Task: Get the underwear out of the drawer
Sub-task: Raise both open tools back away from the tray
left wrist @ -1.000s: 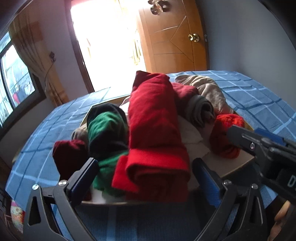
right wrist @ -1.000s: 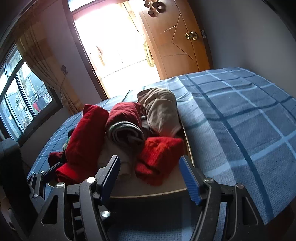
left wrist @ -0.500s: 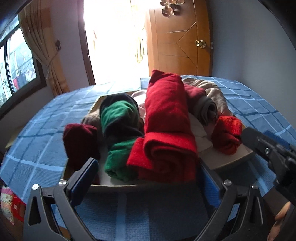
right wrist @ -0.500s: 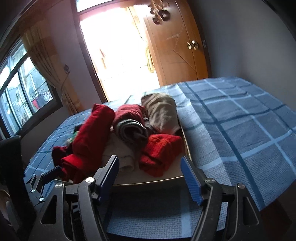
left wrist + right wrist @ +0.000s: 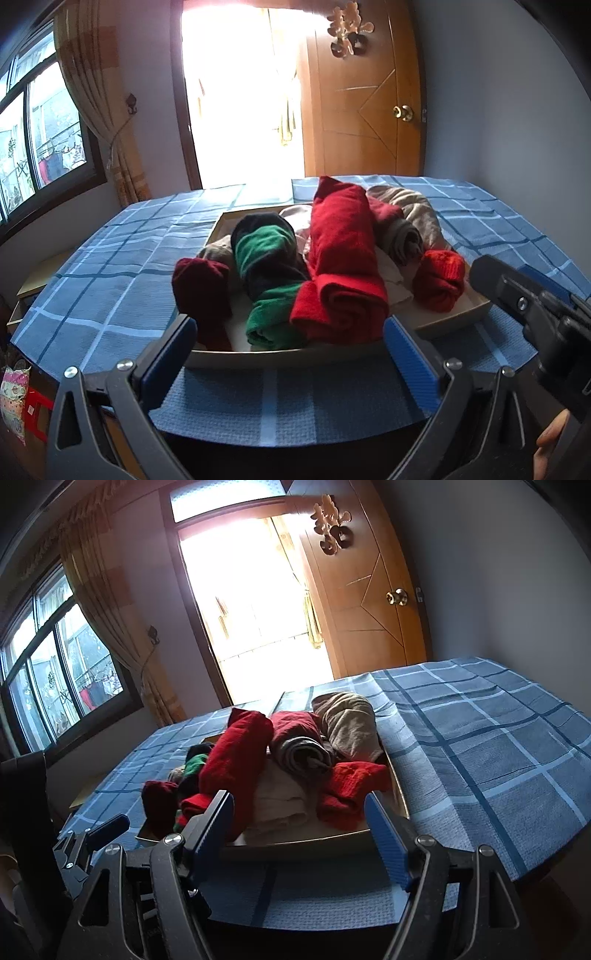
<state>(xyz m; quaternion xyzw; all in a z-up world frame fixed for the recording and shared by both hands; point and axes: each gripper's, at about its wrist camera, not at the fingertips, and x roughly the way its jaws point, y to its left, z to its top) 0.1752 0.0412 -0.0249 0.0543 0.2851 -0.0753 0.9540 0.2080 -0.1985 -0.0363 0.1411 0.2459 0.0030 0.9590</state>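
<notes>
Nearest, your left gripper (image 5: 288, 350) stands with its blue pads wide apart and nothing between them, short of the drawer's near wall; your right gripper (image 5: 301, 830) is likewise empty, its jaws having just been opening, presumably so each can take a whole roll rather than a corner. Item: bed cover (image 5: 110, 288), blue check, spread flat under everything, with its near edge dropping off just below your fingers. Item: drawer (image 5: 458, 321), shallow and pale, lying on the cover; its low walls should not hinder a lift from above. Contents, near row: dark maroon roll (image 5: 201, 284) at the left corner, green roll (image 5: 271, 280) beside it, long bright red roll (image 5: 341, 266) stacked highest, small red bundle (image 5: 351, 790) at the right, closest to your right pads. Behind: white folded piece (image 5: 280, 801), grey-banded roll (image 5: 301, 755), beige bundle (image 5: 349, 727) at the far wall. The underwear sits rolled and crowded, pieces touching, so a pull on one may drag its neighbour. Open room: bare cover lies to the right of the drawer, wide enough to set pieces down; the left side is open too. Beyond: wooden door (image 5: 369, 602), bright doorway, curtained window (image 5: 44, 122), all well clear.
</notes>
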